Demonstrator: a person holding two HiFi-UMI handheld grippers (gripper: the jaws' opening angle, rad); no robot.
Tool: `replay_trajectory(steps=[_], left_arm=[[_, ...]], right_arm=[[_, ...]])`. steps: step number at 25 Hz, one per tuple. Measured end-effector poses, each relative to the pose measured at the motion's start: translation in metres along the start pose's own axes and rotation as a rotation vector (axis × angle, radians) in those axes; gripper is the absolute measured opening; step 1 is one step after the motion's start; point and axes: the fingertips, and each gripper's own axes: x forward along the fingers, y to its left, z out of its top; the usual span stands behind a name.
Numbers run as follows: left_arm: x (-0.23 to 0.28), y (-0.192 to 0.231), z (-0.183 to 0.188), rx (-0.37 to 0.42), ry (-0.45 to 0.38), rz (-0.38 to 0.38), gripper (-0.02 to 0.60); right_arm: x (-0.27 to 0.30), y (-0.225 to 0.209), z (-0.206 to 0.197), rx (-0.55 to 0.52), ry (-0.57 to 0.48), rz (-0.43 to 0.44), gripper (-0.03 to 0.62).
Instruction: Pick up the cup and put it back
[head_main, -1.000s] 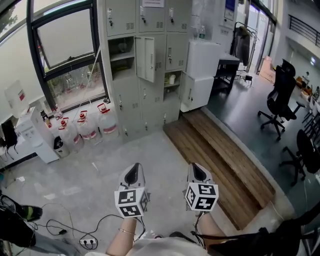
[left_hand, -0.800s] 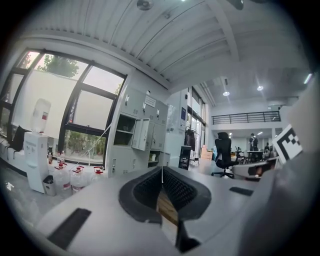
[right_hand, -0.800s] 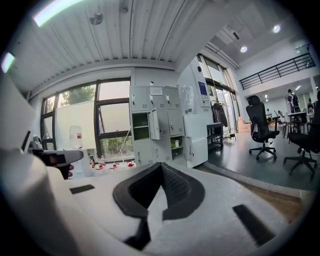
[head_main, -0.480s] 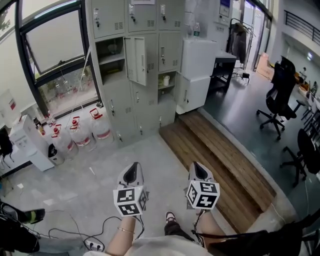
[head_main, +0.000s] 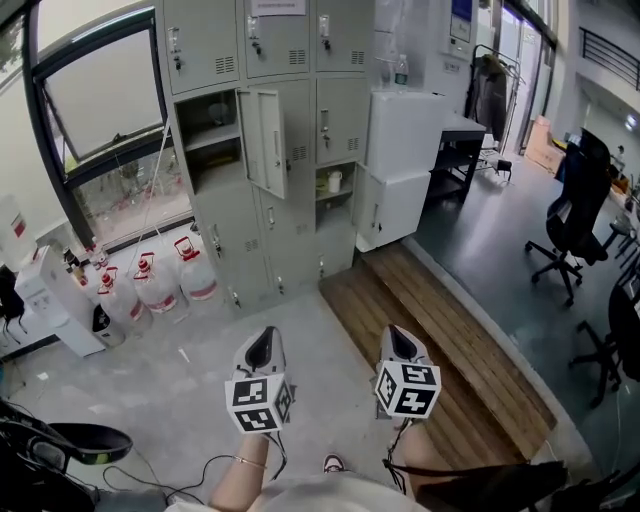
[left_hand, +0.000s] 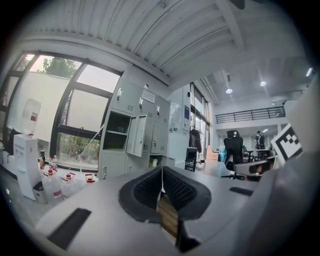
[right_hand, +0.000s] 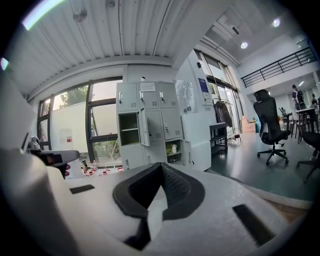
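Observation:
A small white cup (head_main: 334, 181) stands in an open compartment of the grey lockers (head_main: 290, 120), far ahead of both grippers. It also shows as a small white shape in the left gripper view (left_hand: 154, 162) and the right gripper view (right_hand: 173, 148). My left gripper (head_main: 265, 347) and right gripper (head_main: 397, 343) are held side by side at waist height, pointing toward the lockers. Both are shut with nothing between the jaws, as the left gripper view (left_hand: 161, 169) and the right gripper view (right_hand: 161, 165) show.
An open locker door (head_main: 264, 140) hangs left of the cup. Water jugs (head_main: 150, 280) stand by the window. A wooden step (head_main: 440, 330) runs along the right, with a white cabinet (head_main: 405, 160) behind it. Office chairs (head_main: 575, 215) stand at the right and cables (head_main: 60, 450) lie at the left.
The lockers have drawn nearer and shifted toward the middle as the person walks forward. Both grippers keep the same pose and stay shut.

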Motion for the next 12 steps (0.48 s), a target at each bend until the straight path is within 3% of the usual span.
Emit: replay_trajectory(steps=[12], left_arm=[[0.127,-0.011,0.008,0.002,0.003,0.019,0.011]], right_arm=[[0.113,-0.061,0.028,-0.007,0.014,0.023,-0.008]])
